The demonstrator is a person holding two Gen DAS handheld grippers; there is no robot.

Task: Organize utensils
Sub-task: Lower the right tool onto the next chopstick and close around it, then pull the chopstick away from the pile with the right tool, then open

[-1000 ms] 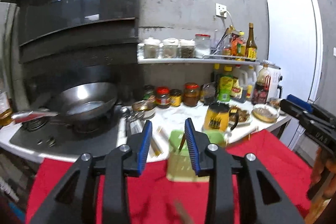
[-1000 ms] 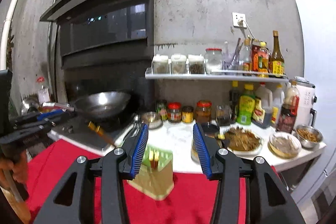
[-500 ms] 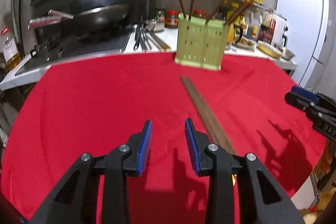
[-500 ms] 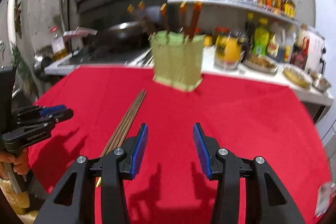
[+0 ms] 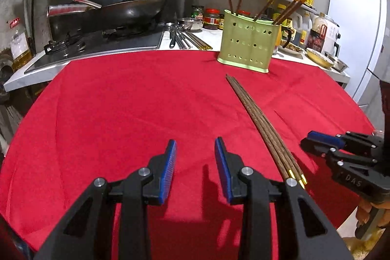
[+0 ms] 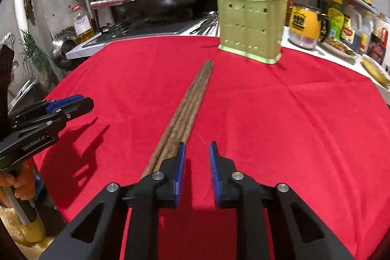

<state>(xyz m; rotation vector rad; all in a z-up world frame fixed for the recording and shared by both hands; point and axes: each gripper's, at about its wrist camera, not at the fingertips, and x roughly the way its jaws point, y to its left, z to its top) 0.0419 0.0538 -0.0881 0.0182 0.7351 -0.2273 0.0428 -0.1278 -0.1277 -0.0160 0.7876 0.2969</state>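
Note:
A bundle of brown wooden chopsticks [image 5: 258, 118] [image 6: 192, 101] lies on the red cloth [image 5: 121, 101], pointing at a green perforated utensil holder [image 5: 248, 43] [image 6: 251, 26]. The holder stands at the far edge and has several chopsticks upright in it. My left gripper [image 5: 194, 145] hovers low over bare cloth left of the bundle, open with nothing between its fingers. My right gripper [image 6: 197, 145] is at the bundle's near end. Its jaws are closing on nothing, and the chopsticks lie just outside its left finger. Each gripper shows in the other's view [image 5: 316, 140] [image 6: 70, 106].
Behind the cloth runs a counter with a wok [image 5: 126, 11] on a gas stove, loose metal utensils [image 5: 180, 38], jars, a yellow mug [image 6: 304, 26], bowls and bottles. A white fridge [image 5: 353, 28] stands at the right. A hand [image 6: 17, 184] holds the left gripper's handle.
Both grippers came down from shelf height and tilted toward the red cloth, closing in on the chopsticks' near end. The right jaws have narrowed; the left jaws kept their gap.

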